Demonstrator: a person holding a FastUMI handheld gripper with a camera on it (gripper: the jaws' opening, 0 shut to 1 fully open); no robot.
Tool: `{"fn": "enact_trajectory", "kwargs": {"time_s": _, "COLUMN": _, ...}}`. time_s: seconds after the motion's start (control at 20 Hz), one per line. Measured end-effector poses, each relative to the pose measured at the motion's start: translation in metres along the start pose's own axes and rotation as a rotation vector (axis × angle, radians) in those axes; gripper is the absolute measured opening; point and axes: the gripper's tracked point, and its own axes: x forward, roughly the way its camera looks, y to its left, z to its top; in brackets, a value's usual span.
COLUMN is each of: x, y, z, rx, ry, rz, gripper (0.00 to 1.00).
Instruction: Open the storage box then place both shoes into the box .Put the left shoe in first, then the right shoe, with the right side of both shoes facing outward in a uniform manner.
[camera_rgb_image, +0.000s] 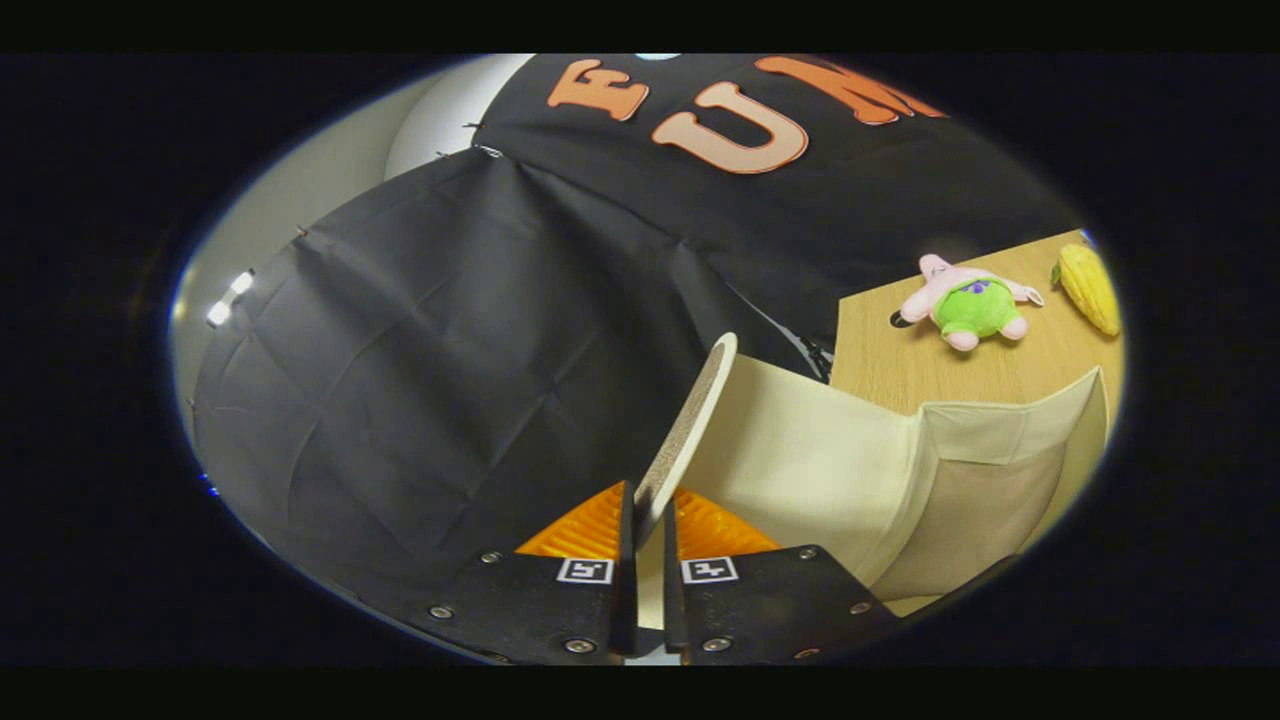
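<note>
Item 1, claw (648, 520): at 6 o'clock, its two fingers drawn close together and pinching the thin edge of the lid (690, 430) between them.

Item 2, lid: a flat cream panel with a darker, speckled underside, seen edge-on and rising from the fingers toward 1 o'clock. It was held tilted upward, apparently to swing it clear of the storage box (900, 470) mouth (step judged: opening, shoes not yet placed).

Item 3, storage box: cream fabric, just right of the fingers at 3 to 4 o'clock, its inner walls and a folded corner exposed; contents could not be made out.

Item 4, tabletop (880, 360): light wood, beyond the box at 2 o'clock.

Item 5, plush toy (968, 302): pink and green, lying on the tabletop well beyond the box.

Item 6, toy corn cob (1090, 288): yellow, just right of the plush toy.
</note>
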Motion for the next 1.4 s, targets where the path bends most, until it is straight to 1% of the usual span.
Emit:
{"fn": "enact_trajectory", "kwargs": {"time_s": 0.15, "x": 0.008, "y": -0.011, "z": -0.008, "rx": 0.003, "ry": 0.011, "rz": -0.062, "gripper": 0.1}}
{"fn": "enact_trajectory", "kwargs": {"time_s": 0.4, "x": 0.026, "y": -0.057, "z": -0.022, "rx": 0.041, "ry": 0.057, "rz": -0.179, "gripper": 0.1}}
{"fn": "enact_trajectory", "kwargs": {"time_s": 0.55, "x": 0.027, "y": -0.072, "z": -0.036, "rx": 0.084, "ry": 0.127, "rz": -0.213, "gripper": 0.1}}
{"fn": "enact_trajectory", "kwargs": {"time_s": 0.65, "x": 0.021, "y": -0.081, "z": -0.036, "rx": 0.083, "ry": 0.145, "rz": -0.225, "gripper": 0.19}}
{"fn": "enact_trajectory", "kwargs": {"time_s": 0.75, "x": 0.014, "y": -0.087, "z": -0.028, "rx": 0.058, "ry": 0.144, "rz": -0.216, "gripper": 0.4}}
{"fn": "enact_trajectory", "kwargs": {"time_s": 0.8, "x": 0.009, "y": -0.091, "z": -0.021, "rx": 0.032, "ry": 0.13, "rz": -0.214, "gripper": 0.44}}
{"fn": "enact_trajectory", "kwargs": {"time_s": 0.85, "x": 0.002, "y": -0.095, "z": -0.014, "rx": 0.003, "ry": 0.116, "rz": -0.219, "gripper": 0.53}}
{"fn": "enact_trajectory", "kwargs": {"time_s": 0.9, "x": -0.008, "y": -0.097, "z": -0.01, "rx": -0.031, "ry": 0.102, "rz": -0.221, "gripper": 0.58}}
{"fn": "enact_trajectory", "kwargs": {"time_s": 0.95, "x": -0.022, "y": -0.099, "z": -0.006, "rx": -0.069, "ry": 0.09, "rz": -0.23, "gripper": 0.66}}
{"fn": "enact_trajectory", "kwargs": {"time_s": 1.0, "x": -0.045, "y": -0.101, "z": 0.001, "rx": -0.11, "ry": 0.076, "rz": -0.247, "gripper": 0.71}}
{"fn": "enact_trajectory", "kwargs": {"time_s": 1.05, "x": -0.061, "y": -0.108, "z": 0.009, "rx": -0.154, "ry": 0.055, "rz": -0.272, "gripper": 0.79}}
{"fn": "enact_trajectory", "kwargs": {"time_s": 1.15, "x": -0.097, "y": -0.128, "z": 0.024, "rx": -0.226, "ry": 0.013, "rz": -0.334, "gripper": 0.86}}
{"fn": "enact_trajectory", "kwargs": {"time_s": 1.25, "x": -0.138, "y": -0.144, "z": 0.029, "rx": -0.257, "ry": -0.015, "rz": -0.372, "gripper": 0.91}}
{"fn": "enact_trajectory", "kwargs": {"time_s": 1.4, "x": -0.189, "y": -0.182, "z": 0.032, "rx": -0.277, "ry": -0.025, "rz": -0.425, "gripper": 0.91}}
